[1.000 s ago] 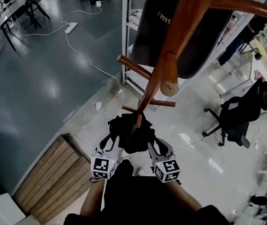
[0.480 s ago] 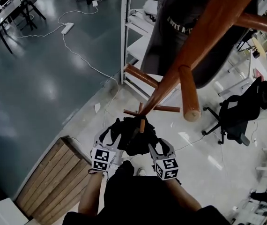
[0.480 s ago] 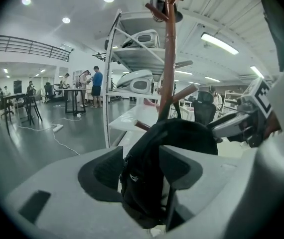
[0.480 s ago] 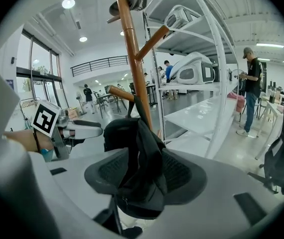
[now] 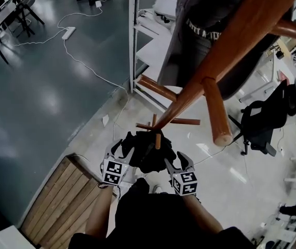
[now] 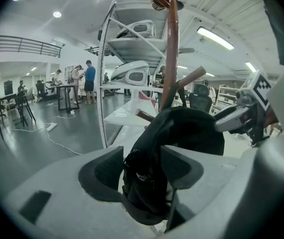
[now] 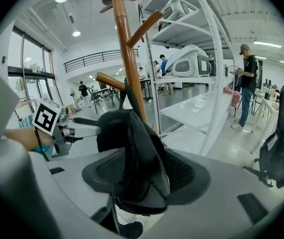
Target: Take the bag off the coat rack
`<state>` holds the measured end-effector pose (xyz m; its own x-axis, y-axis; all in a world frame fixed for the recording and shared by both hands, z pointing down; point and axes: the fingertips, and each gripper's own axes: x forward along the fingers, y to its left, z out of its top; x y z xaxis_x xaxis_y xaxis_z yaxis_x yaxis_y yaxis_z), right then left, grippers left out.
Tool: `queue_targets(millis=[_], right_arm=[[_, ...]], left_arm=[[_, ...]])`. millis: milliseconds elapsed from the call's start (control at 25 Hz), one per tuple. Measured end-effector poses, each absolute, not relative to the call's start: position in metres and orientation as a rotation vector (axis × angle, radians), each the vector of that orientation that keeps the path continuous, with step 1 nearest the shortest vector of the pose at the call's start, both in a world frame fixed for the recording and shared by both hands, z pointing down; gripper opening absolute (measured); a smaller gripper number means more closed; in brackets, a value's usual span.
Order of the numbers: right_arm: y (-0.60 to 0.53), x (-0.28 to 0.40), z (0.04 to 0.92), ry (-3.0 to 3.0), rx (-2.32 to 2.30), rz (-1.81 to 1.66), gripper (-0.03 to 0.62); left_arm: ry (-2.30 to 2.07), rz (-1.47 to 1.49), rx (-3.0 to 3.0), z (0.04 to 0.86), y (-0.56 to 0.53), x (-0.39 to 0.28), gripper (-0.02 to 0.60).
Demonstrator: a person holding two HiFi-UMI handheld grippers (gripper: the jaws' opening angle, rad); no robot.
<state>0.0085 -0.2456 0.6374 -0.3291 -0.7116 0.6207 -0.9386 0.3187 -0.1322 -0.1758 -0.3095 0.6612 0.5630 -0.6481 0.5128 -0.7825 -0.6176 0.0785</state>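
Observation:
A black bag (image 5: 147,152) hangs low on the brown wooden coat rack (image 5: 189,95), by a short peg (image 5: 158,139). My left gripper (image 5: 124,150) is at the bag's left side and my right gripper (image 5: 175,162) at its right. The jaws of both are opening. In the left gripper view the bag (image 6: 177,138) sags between the wide-apart pads of the left gripper (image 6: 142,168). In the right gripper view its fabric (image 7: 132,153) lies loosely between the pads of the right gripper (image 7: 139,176) and drapes over one of them. Neither pair presses on it.
A dark coat (image 5: 205,30) hangs high on the rack. A white metal shelf frame (image 5: 133,35) stands just behind it. A black office chair (image 5: 265,121) is at the right and a wooden platform (image 5: 59,201) at the lower left. A person (image 7: 245,83) stands far off.
Both grippers' fingers have spread apart around the bag. The bag stays low on the rack. The head view has swung a little, so the rack's upper pegs look shifted.

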Motion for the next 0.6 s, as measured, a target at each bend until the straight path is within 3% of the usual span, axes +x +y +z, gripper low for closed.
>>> queue_targets(millis=[600], right_arm=[[-0.25,0.012,0.665,-2.089,1.468,0.738,0.215]], left_arm=[[-1.143,0.729,2.54,0.675,-0.326,-0.168,0.238]])
